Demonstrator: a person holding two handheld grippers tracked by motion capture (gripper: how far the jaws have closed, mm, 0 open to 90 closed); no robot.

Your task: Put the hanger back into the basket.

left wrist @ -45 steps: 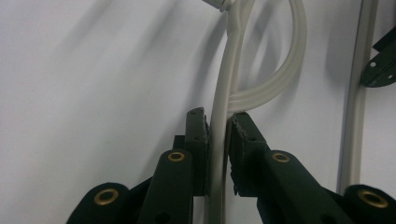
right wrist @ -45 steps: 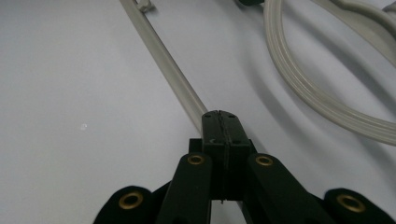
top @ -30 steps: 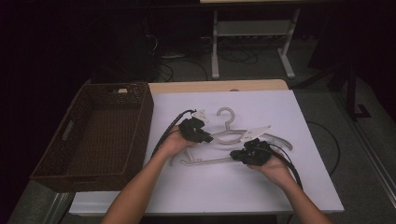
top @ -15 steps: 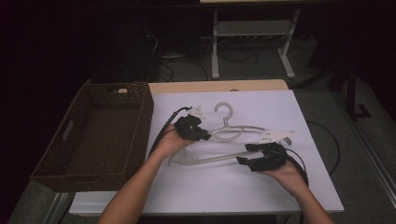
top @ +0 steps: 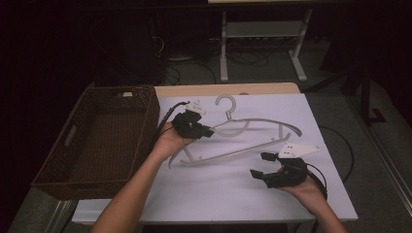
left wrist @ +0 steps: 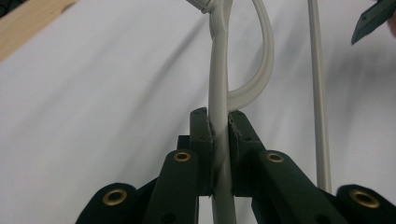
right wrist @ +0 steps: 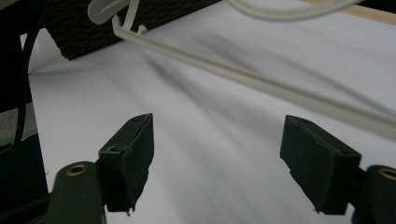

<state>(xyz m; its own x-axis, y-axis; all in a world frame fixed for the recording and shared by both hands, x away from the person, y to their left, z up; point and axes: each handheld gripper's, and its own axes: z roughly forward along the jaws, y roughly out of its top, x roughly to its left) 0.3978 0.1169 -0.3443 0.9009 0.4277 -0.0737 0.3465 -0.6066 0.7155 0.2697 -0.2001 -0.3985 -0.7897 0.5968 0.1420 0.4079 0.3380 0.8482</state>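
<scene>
1. Pale grey plastic clothes hanger (top: 252, 133): I count one, with a round hook at the top, curved shoulders and a straight lower bar. It sits over the white table sheet (top: 228, 189), hook toward the far edge, its left end up in my grip.
2. Grippers: two. My left gripper (top: 208, 131) is clamped on the hanger's left shoulder; in the left gripper view the pale arm (left wrist: 219, 135) runs straight up between the two pads (left wrist: 201, 140), which press on it from both sides.
3. My right gripper (top: 258, 165) is near the table's front right, apart from the hanger, just short of the lower bar's right end. Its jaws have just been opening and now stand wide with nothing between them; in the right gripper view the hanger's bar (right wrist: 261, 81) crosses beyond the fingertips (right wrist: 133, 149), not touching.
4. Dark brown woven rectangular basket (top: 73, 145): one, at the table's left edge, just beside my left hand (top: 170, 141).
5. Hands: two, one per gripper.
</scene>
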